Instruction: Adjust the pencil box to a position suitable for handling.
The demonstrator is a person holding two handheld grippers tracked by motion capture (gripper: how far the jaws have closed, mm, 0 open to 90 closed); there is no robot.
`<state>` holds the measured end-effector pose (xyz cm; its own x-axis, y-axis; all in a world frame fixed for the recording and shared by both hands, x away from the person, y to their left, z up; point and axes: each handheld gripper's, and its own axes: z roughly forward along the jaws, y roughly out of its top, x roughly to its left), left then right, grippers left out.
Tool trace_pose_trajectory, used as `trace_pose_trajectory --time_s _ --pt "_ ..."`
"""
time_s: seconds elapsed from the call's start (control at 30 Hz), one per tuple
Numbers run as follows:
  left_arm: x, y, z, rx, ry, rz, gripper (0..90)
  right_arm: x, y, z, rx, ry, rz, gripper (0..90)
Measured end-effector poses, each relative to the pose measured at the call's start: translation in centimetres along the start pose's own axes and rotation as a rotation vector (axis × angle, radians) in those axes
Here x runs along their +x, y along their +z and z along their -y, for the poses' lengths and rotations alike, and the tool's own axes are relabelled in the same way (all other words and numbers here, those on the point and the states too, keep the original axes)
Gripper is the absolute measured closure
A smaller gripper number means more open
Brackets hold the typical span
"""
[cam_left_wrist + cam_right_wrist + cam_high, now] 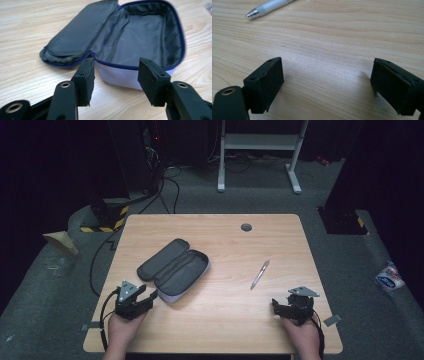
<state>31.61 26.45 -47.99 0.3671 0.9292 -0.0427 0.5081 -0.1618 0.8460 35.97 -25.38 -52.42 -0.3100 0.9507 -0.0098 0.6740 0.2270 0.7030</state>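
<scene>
The open pencil case (173,268) lies left of centre on the worktop (225,315), the pen (260,274) well apart to its right. Both tools, left tool (148,296) and right tool (276,306), stand open and empty. Approach the pen squarely, jaws straddling its barrel, while steadying the case's near wall.

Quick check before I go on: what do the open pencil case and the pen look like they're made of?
Pencil case: soft woven fabric, it seems; matte dark grey lining that creases, a blue zipper edge and a pale outer wall. Pen: probably plastic; smooth, translucent white barrel with a shiny, metal-looking tip. Table: light wood-grain top, possibly laminate.
</scene>
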Motion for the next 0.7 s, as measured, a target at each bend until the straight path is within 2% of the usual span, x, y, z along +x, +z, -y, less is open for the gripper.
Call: trace_pose_trajectory --time_s 0.17,0.3,0.43,0.6,0.7 --pt "-0.9 -0.1 -0.5 -0.011 0.028 0.021 48.1 0.0 0.0 0.0 -0.002 0.001 0.0 12.0" --pt "-1.8 0.0 -0.8 -0.026 0.039 0.063 48.0 0.1 0.0 0.0 -0.005 -0.001 -0.001 12.9" --pt "-2.4 0.2 -0.9 -0.017 0.059 0.068 48.0 0.1 0.0 -0.1 -0.006 -0.003 0.001 13.3" --pt "-3.0 0.7 -1.1 -0.013 0.065 0.098 49.7 0.1 0.0 -0.1 -0.007 -0.001 0.002 13.3" --pt "-3.6 1.1 -1.1 -0.008 0.085 0.108 50.2 0.1 0.0 -0.1 -0.006 -0.001 0.001 13.3"
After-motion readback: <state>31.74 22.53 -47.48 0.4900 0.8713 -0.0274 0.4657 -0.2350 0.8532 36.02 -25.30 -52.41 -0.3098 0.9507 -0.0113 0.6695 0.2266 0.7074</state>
